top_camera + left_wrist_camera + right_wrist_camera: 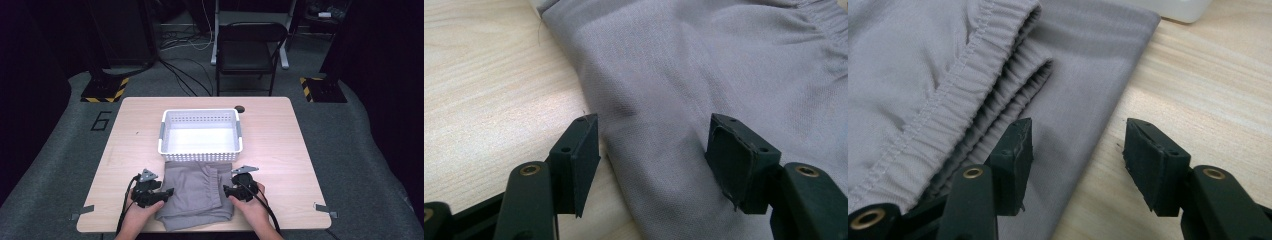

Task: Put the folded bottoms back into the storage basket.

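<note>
High view has a grey folded garment [196, 192] lying on the wooden table [280, 145] near the front edge, roughly centred, and its far end reaches right up to the white plastic basket [200, 131] sitting mid-table. Looks like shorts or sweatpants, since there's an elastic waistband [943, 107] in the right gripper view.

Left gripper [161, 194] sits at the garment's left edge, jaws apart. In the left gripper view that edge runs between the two jaws, one over bare wood and the other over the cloth, and nothing is pinched.

Right gripper [227, 190] is at the garment's right edge, jaws apart too. In the right gripper view one jaw hangs over the fabric just beside the gathered waistband, the other over the wood, with the cloth edge between them. The pads aren't pressing on anything that I can see.

A black folding chair [250, 47] stands on the floor beyond the table's far edge.
</note>
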`<action>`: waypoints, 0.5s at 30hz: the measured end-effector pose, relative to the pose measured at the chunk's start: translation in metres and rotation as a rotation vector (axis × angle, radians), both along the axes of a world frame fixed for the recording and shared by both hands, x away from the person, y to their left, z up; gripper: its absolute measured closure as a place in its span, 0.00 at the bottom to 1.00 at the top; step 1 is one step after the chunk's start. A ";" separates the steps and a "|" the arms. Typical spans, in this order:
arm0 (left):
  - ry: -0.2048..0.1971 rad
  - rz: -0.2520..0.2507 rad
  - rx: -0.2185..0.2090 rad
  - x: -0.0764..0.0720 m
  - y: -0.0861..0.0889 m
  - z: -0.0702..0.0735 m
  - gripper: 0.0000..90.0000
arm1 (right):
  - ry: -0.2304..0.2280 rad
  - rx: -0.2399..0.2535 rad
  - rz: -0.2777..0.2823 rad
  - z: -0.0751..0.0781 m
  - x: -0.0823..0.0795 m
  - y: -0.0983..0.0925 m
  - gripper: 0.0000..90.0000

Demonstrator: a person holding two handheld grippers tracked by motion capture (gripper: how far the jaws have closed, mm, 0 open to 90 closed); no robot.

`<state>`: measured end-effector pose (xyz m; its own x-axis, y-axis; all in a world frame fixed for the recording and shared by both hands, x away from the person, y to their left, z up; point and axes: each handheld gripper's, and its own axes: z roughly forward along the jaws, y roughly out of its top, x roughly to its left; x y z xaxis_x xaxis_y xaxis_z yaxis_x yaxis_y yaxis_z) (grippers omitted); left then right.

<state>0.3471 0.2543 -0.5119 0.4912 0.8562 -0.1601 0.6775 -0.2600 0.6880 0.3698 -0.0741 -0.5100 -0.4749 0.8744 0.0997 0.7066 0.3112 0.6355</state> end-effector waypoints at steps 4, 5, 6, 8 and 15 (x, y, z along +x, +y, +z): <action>0.001 -0.003 0.003 0.000 0.001 0.000 0.42 | 0.007 0.009 -0.002 0.000 0.000 0.002 0.50; 0.002 -0.003 0.001 -0.001 0.001 0.000 0.42 | 0.004 0.010 0.006 0.000 0.000 0.002 0.51; 0.002 -0.003 0.001 -0.001 0.001 0.000 0.42 | 0.006 0.016 0.008 0.000 0.000 0.002 0.51; 0.004 -0.004 0.005 -0.001 0.001 0.000 0.42 | 0.012 0.034 0.016 0.000 0.000 0.003 0.53; 0.003 0.001 0.001 -0.001 0.000 -0.001 0.42 | 0.012 0.027 0.028 0.001 -0.003 0.005 0.67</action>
<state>0.3459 0.2542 -0.5124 0.4900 0.8567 -0.1610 0.6798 -0.2599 0.6858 0.3671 -0.0688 -0.5090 -0.4974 0.8579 0.1285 0.7055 0.3139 0.6354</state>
